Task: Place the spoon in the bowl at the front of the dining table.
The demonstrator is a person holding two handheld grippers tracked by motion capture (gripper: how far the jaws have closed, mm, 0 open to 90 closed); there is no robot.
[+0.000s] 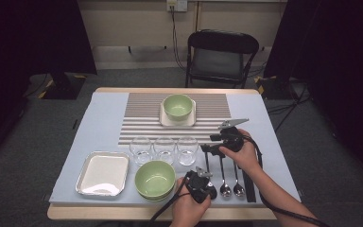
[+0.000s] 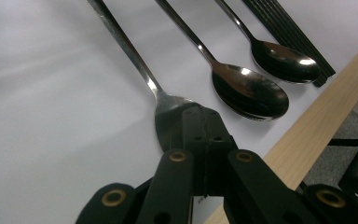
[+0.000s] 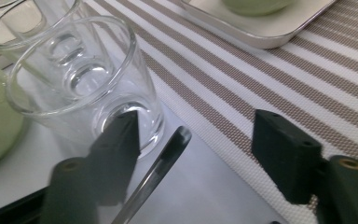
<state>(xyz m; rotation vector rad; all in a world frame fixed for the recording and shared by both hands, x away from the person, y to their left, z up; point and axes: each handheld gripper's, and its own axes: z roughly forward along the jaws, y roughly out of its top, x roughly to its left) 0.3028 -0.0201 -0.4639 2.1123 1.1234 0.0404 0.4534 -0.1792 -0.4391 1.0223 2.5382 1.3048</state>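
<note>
At the lower right of the high view, our left gripper presses its closed jaws on the bowl of the leftmost spoon. Our right gripper stands open around that spoon's handle tip, gripping nothing yet, just beside the nearest glass. If these jaws close off-centre, the handle could slip aside and knock that glass.

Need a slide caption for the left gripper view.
Shut left gripper pressing on the bowl of the nearest spoon, two more spoons alongside.
</note>
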